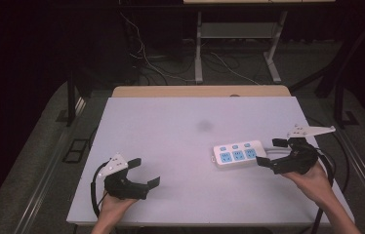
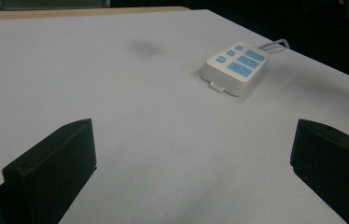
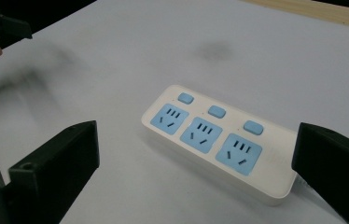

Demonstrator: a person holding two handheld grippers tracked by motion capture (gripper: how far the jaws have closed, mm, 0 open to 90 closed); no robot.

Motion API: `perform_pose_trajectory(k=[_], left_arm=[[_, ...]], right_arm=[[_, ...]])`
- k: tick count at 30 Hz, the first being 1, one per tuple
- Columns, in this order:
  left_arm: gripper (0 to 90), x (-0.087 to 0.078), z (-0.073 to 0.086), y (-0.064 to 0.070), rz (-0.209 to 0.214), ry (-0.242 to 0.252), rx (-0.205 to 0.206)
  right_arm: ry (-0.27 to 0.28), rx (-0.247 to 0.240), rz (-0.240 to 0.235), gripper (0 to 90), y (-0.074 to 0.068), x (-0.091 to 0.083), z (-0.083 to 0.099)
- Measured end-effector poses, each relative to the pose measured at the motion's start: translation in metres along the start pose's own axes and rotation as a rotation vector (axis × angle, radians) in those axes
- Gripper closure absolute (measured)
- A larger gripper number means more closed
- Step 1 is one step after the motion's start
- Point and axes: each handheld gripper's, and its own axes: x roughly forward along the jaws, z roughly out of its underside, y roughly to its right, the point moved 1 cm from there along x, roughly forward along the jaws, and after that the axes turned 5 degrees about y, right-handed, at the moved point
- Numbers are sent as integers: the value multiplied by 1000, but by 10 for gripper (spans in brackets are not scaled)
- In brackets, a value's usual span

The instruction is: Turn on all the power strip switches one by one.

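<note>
High view: power strip [image 1: 237, 154] sits at about 4 o'clock on the white table [image 1: 171, 126], long axis roughly 3-to-9, cable end toward 3. Right gripper [image 1: 270, 152] is just beside that cable end, jaws spread, nothing in them. Left gripper [image 1: 147, 171] hovers near 7 o'clock, well apart from the strip, jaws spread and empty.

Left gripper view: strip [image 2: 235, 67] lies far off at 1 o'clock, grey cable [image 2: 275, 44] trailing behind it.

Right gripper view: strip [image 3: 219, 140] lies between the open jaws, three blue sockets and three switches facing up.

Judgement: the step is grasping the strip. Straddle the narrow width near the cable end, keep the pads on the side walls and clear of the switches, and close squarely so it doesn't skid on the smooth top.
</note>
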Motion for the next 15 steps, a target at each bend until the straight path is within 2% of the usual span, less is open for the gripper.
perform_pose_trajectory(k=[15], left_arm=[[0, 0, 0, 0, 0, -3, -1]], right_arm=[[-32, -28, 12, 8, 12, 9, -22]])
